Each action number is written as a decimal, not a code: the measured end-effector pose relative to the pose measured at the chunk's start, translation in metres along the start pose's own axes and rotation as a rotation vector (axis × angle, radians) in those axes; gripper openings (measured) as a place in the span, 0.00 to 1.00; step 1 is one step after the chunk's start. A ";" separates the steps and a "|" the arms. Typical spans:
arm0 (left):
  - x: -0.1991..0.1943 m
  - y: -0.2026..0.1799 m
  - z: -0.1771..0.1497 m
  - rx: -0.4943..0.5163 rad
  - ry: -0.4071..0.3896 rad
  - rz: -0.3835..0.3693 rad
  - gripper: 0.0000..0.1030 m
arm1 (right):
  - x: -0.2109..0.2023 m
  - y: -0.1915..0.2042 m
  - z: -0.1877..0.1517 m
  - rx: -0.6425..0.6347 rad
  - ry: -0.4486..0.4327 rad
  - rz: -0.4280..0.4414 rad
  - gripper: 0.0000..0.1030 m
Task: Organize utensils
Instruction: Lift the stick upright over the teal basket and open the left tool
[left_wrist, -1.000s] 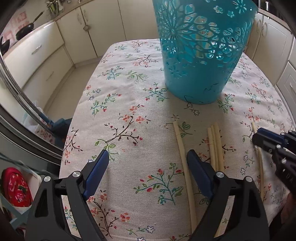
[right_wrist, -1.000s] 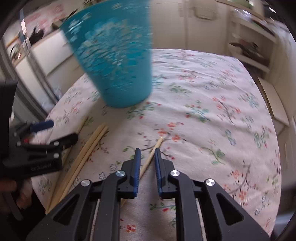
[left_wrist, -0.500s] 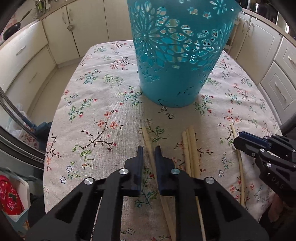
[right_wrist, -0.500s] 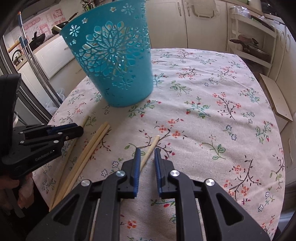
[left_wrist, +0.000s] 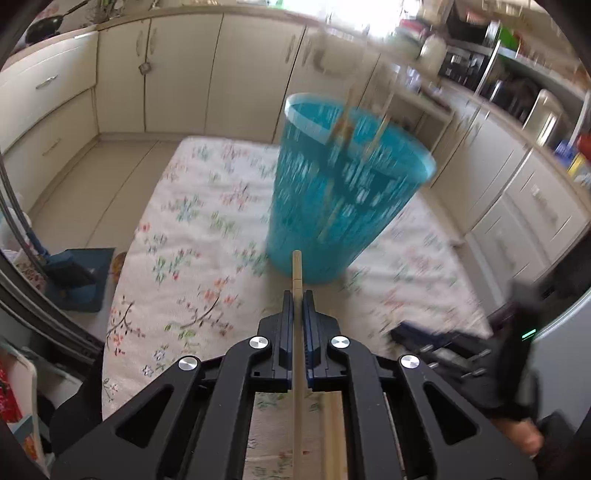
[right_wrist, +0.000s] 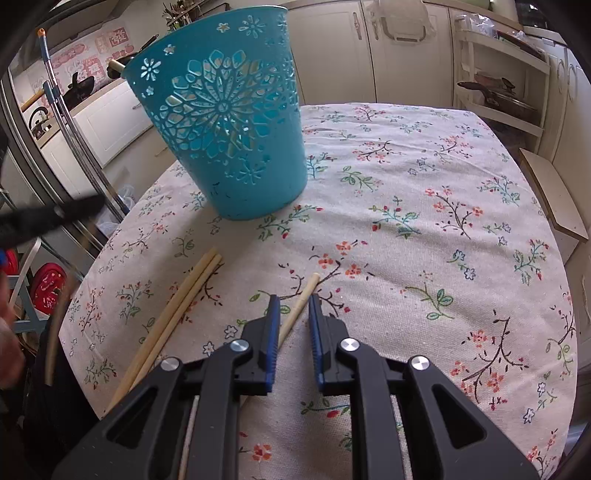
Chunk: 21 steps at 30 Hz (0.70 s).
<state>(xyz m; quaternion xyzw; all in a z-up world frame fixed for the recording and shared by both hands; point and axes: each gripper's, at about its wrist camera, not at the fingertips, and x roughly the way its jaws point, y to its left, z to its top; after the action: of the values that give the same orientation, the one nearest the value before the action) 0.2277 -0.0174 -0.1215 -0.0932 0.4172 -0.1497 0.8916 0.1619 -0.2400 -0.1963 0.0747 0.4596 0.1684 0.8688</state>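
1. Left wrist view: our left hand-held gripper (left_wrist: 297, 301) is clamped tight on one chopstick (left_wrist: 296, 273). The stick runs straight out between the jaws, its tip aimed at the blue basket (left_wrist: 343, 192). We judge it is held lengthwise like this so it can drop end-first through the open rim. The basket stands upright on the tabletop (left_wrist: 192, 221), and a few sticks already lean inside it, blurred.

2. Same view: more chopsticks lie on the cloth below the gripper, and the right hand-held gripper shows as a dark blur at the lower right.

3. Right wrist view: our right hand-held gripper (right_wrist: 293, 301) is nearly closed around a second chopstick (right_wrist: 301, 302) lying on the tabletop (right_wrist: 443, 184). A gap shows on either side, so we read it as not yet pinched.

4. Same view: a pair of chopsticks (right_wrist: 184, 295) lies side by side to the left, near the basket (right_wrist: 225, 122), within easy reach for later.
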 end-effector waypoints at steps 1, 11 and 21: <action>-0.014 -0.001 0.009 -0.009 -0.040 -0.022 0.05 | 0.000 0.000 0.000 0.001 -0.001 0.000 0.16; -0.106 -0.051 0.108 -0.006 -0.533 -0.134 0.05 | -0.001 -0.003 0.001 0.004 -0.007 0.003 0.16; -0.068 -0.085 0.144 0.018 -0.779 0.049 0.05 | -0.001 -0.006 0.002 -0.024 -0.024 -0.004 0.19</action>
<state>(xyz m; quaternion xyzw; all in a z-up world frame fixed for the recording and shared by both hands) 0.2817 -0.0674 0.0439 -0.1253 0.0482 -0.0853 0.9873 0.1645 -0.2455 -0.1965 0.0653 0.4473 0.1714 0.8754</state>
